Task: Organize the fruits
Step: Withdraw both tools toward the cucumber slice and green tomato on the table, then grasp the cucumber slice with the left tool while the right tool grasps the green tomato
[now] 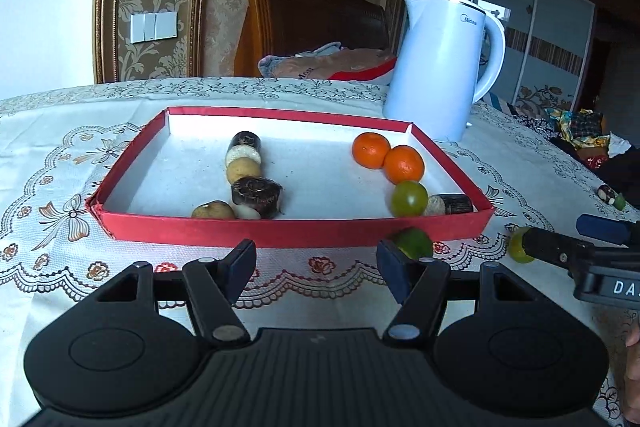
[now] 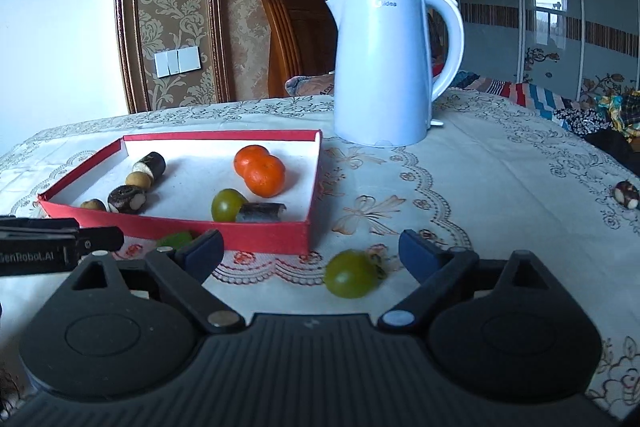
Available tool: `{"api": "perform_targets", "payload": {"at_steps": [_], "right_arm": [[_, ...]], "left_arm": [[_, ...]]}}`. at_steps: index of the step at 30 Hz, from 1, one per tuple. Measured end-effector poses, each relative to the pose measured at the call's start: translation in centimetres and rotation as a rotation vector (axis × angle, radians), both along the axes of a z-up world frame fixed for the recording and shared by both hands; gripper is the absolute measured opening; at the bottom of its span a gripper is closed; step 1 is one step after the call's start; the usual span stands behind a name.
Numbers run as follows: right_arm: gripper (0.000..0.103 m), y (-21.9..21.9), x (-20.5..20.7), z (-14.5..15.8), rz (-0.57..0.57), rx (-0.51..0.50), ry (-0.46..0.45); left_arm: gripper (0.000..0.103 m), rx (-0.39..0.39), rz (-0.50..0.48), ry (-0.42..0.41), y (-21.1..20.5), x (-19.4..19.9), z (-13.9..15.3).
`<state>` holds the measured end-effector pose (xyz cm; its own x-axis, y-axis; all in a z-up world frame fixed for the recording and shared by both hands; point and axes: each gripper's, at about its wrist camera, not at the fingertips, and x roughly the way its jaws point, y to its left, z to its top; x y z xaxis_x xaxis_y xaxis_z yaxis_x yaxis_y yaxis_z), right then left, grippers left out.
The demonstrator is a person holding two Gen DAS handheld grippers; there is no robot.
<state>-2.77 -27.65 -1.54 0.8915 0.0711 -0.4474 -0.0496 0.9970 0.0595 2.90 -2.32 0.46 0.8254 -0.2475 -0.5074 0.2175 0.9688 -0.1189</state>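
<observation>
A red tray (image 1: 288,231) with a white floor holds two oranges (image 1: 371,149), one green fruit (image 1: 409,199), several longans and dark cane pieces (image 1: 256,191). Outside its front wall lie two more green fruits. One green fruit (image 1: 414,243) sits just past the right fingertip of my left gripper (image 1: 316,259), which is open with nothing between its fingers. The other green fruit (image 2: 350,273) lies on the tablecloth between the fingers of my right gripper (image 2: 310,251), nearer the right pad and touching neither. The right gripper is open.
A white electric kettle (image 2: 382,67) stands behind the tray's right corner. A dark-and-white cane piece (image 2: 627,194) lies far right on the lace tablecloth (image 2: 480,167). A wooden chair back (image 1: 304,15) and bundled cloth sit beyond the table's far edge.
</observation>
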Motion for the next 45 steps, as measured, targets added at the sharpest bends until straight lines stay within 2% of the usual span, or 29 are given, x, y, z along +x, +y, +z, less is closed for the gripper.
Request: {"api": "perform_targets", "payload": {"at_steps": [7,16,32,35,39,40,43,45], "right_arm": [[0.095,-3.6,-2.2,-0.7,-0.029,-0.019,0.03],[0.095,-3.9,-1.6,-1.3,-0.028,-0.012,0.051],[0.098,-4.4,-1.2,-1.6,-0.039,0.026,0.073],[0.098,-4.7,-1.1,-1.7,-0.046,0.042,0.08],[0.098,-4.8,-1.0,-1.9,-0.049,0.052,0.089],[0.098,-4.8,-1.0,-1.9,-0.051,0.054,0.09],[0.099,-4.9,-0.9,-2.0,-0.055,0.058,0.098],[0.099,-5.0,-0.9,-2.0,-0.058,0.065,0.102]], "left_arm": [[0.066,0.042,-0.07,0.006,-2.6,0.3,-0.2],[0.066,0.111,-0.11,0.03,-5.9,1.8,-0.6],[0.066,0.116,-0.137,0.089,-7.1,3.3,-1.5],[0.061,0.129,-0.136,0.085,-7.1,3.3,-1.5],[0.043,0.128,-0.127,0.076,-6.8,3.3,-1.5],[0.034,0.126,-0.148,0.072,-6.8,3.3,-1.5],[0.034,0.197,-0.164,0.035,-7.8,2.6,-1.6],[0.034,0.209,-0.164,0.029,-7.9,2.5,-1.6]]}}
